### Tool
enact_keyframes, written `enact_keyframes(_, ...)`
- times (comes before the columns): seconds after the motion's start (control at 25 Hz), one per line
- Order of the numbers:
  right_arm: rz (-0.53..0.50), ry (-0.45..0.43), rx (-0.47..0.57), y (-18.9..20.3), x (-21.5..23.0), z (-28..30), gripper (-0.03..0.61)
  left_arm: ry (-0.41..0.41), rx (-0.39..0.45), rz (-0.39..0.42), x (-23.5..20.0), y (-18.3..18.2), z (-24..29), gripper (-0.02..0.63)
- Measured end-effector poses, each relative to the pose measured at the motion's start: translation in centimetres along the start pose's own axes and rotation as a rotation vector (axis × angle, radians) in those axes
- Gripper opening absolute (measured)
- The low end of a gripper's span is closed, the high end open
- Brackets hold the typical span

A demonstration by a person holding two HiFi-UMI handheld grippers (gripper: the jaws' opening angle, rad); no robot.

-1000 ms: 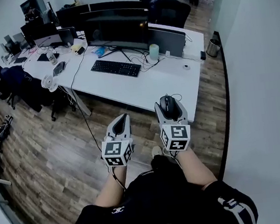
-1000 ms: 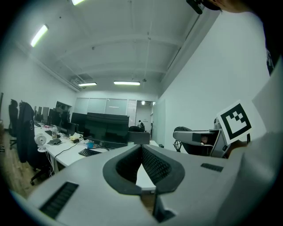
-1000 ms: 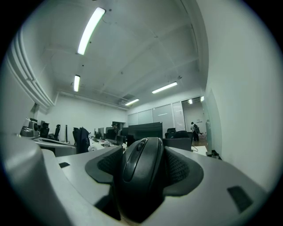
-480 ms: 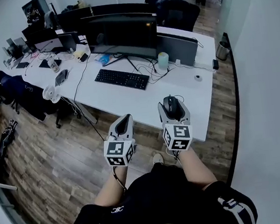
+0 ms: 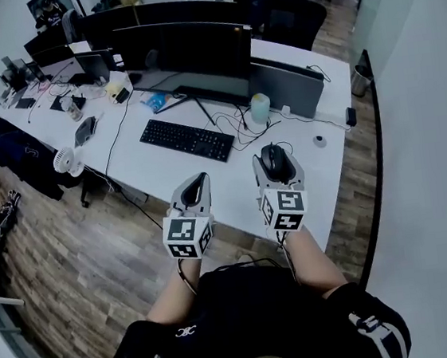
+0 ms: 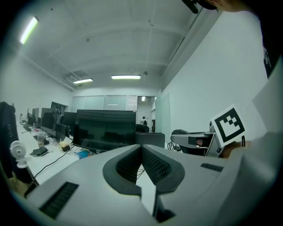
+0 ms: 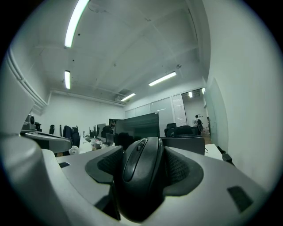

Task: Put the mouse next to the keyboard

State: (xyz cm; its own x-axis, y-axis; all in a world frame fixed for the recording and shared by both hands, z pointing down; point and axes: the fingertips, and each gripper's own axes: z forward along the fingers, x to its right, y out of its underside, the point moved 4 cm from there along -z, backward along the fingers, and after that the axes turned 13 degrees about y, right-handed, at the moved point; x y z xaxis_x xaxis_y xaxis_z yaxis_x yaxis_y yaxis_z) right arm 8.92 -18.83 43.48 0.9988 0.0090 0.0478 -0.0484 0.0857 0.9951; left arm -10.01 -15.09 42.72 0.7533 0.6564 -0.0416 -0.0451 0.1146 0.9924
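A black mouse sits clamped between the pads of my right gripper, held in the air over the near part of the white desk. The black keyboard lies on the desk ahead and to the left, in front of the wide dark monitor. My left gripper hovers beside the right one at the desk's near edge, its pads pressed together with nothing between them.
Cables, a pale cylinder and a grey flat case stand behind and right of the keyboard. A small round object lies at the desk's right. Office chairs, a fan and more desks surround it; a white wall runs along the right.
Both grippers and the held mouse have advanced from over the wooden floor to over the desk's near edge; the keyboard now lies closer in view.
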Motion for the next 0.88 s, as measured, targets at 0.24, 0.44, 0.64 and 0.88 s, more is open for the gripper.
enact_keyframes(0.24,0.001,0.004,-0.013,0.1,1.3,5.5,0.307,0.011,-0.026,-0.014,-1.8,0.2,4.5,0.014)
enact_keyframes(0.44,0.014,0.01,-0.037,0.9,1.4,8.6,0.307,0.016,-0.041,-0.029,-3.2,0.7,6.7,0.012)
enact_keyframes(0.64,0.022,0.027,-0.047,2.5,1.4,11.8,0.307,0.034,-0.059,-0.033,-4.8,1.5,8.5,0.012)
enact_keyframes(0.88,0.012,0.061,-0.052,4.2,0.6,16.2,0.305,0.066,-0.066,-0.031,-8.4,1.3,10.9,0.014)
